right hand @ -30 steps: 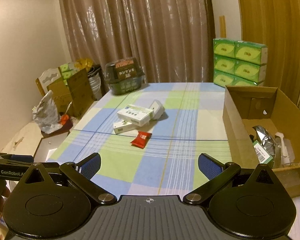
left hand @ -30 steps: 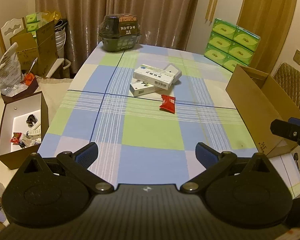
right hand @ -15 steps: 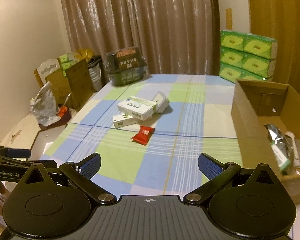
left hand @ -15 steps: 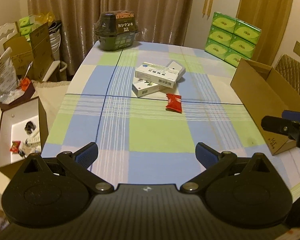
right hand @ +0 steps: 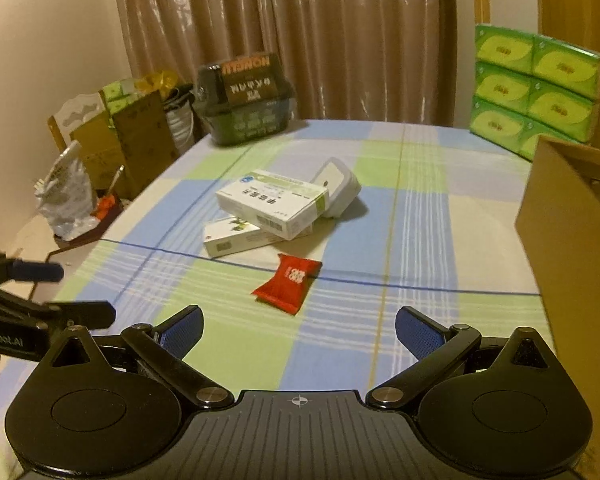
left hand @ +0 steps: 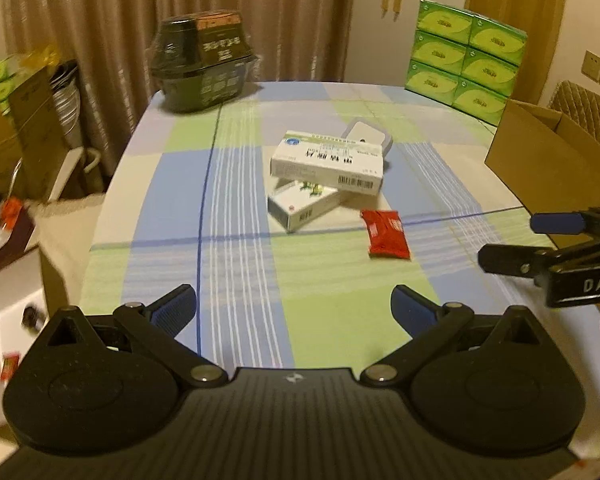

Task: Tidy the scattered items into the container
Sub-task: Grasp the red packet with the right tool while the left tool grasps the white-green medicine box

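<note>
The scattered items lie in a cluster near the middle of the checked tablecloth (left hand: pixel 236 208). A red snack packet (right hand: pixel 287 283) lies flat and apart from the rest, nearest the grippers; it bears white print, too small to read. Just behind it, a large white medicine box (right hand: pixel 274 203) rests tilted across a smaller white box (right hand: pixel 236 238) underneath, which it partly hides. Both carry barcodes and rows of characters that cannot be made out. A grey-rimmed white case (right hand: pixel 337 187) leans against the far end of the large box, its lower part concealed.

The container, an open cardboard box (right hand: pixel 572 216), stands at the right edge of the table and is cut off by the frame in both views; its contents are not visible.

The left gripper (left hand: pixel 294 308) hovers over the near part of the table with its blue-padded fingers spread wide and nothing between them. The right gripper (right hand: pixel 299 330) stands likewise, jaws apart and empty, directed toward the red packet. Each appears at the margin of the other's view, partly cropped; the fragments "DAS" and "nRobot.AI" are legible on their bodies.

At the far end stands a dark wrapped bowl package (right hand: pixel 246 100), its label reading "HONGLI" upside down. Green tissue packs (right hand: pixel 536 88) are stacked far right. Left-hand clutter is blurred.
</note>
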`<state>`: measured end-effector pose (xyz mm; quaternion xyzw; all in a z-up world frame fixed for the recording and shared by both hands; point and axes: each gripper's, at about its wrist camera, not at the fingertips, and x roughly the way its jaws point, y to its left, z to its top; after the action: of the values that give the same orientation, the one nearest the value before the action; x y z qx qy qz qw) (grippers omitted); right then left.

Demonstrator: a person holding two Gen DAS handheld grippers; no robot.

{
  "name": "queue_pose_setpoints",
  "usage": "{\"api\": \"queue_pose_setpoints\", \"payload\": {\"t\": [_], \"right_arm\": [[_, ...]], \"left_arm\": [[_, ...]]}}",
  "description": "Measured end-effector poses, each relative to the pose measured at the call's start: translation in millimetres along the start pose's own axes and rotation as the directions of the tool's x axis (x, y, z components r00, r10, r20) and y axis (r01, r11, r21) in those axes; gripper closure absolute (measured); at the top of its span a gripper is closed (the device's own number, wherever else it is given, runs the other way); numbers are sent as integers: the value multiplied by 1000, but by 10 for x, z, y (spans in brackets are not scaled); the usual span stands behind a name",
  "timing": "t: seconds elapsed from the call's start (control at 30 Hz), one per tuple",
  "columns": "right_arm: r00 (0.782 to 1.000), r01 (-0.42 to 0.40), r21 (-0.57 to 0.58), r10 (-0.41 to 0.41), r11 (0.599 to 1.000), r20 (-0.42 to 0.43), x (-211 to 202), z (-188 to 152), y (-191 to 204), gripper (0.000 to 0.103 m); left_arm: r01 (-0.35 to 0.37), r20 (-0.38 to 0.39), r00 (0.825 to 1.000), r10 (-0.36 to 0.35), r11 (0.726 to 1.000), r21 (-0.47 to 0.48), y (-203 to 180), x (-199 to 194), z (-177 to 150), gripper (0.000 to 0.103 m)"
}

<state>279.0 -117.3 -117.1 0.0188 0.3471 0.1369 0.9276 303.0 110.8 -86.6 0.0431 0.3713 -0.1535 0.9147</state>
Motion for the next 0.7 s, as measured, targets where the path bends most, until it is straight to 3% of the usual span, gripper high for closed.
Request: {"api": "queue_pose_setpoints", "payload": {"t": [0.1, 0.17, 0.4, 0.47, 0.7], "right_arm": [[1000, 3, -2, -3, 1000, -1, 225, 24, -32, 3], [1000, -3, -2, 3, 1000, -4, 372, 46, -56, 12], [1000, -20, -2, 19, 1000, -23, 782, 104, -48, 26], [999, -27, -9, 26, 1000, -32, 879, 103, -36, 35], [998, -22, -6, 22, 1000, -50, 1123, 85, -25, 41]], "left_arm": [[19, 8, 1000, -20, 999, 48, 42, 246, 100, 2], [37, 11, 999, -38, 996, 80, 66, 414, 157, 2], [70, 26, 997, -76, 979, 190, 109, 818, 287, 4], [91, 19, 995, -97, 975, 205, 146, 929, 328, 6], [135, 13, 990, -143, 956, 262, 221, 1184, 438, 12]]}}
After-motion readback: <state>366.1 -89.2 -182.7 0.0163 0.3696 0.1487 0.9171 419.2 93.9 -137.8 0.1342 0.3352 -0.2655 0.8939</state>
